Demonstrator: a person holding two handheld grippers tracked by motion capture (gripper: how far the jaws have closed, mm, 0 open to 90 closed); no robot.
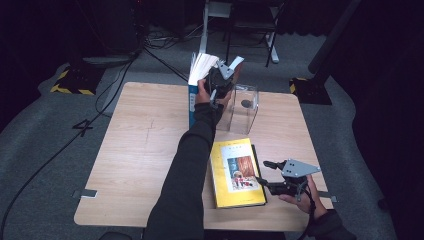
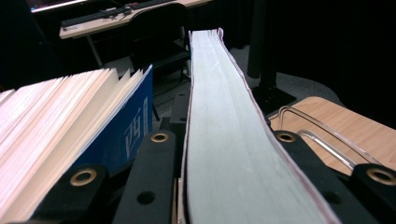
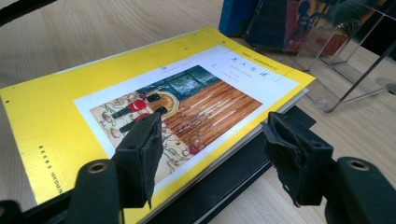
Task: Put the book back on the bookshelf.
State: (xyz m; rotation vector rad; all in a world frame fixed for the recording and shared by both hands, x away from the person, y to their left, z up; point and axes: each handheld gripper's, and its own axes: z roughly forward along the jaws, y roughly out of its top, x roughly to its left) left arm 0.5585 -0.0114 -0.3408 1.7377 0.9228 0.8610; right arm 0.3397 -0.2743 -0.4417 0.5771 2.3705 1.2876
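My left gripper point(image 1: 220, 80) is at the back of the table, shut on an upright book point(image 2: 224, 140) with pale page edges and a reddish cover; one jaw presses each cover. Beside it stands a blue book point(image 1: 192, 102) whose pages fan open point(image 2: 56, 121). A yellow book point(image 1: 236, 172) with a picture on its cover lies flat near the front edge, on top of a black book point(image 3: 233, 182). My right gripper point(image 1: 261, 172) stands open at the yellow book's right edge point(image 3: 215, 135), one jaw over the cover and the other off its side.
A clear acrylic book stand point(image 1: 245, 107) sits just right of the upright books point(image 3: 355, 56). The wooden table point(image 1: 140, 150) has bare room on its left half. Chairs, stands and cables lie on the floor beyond.
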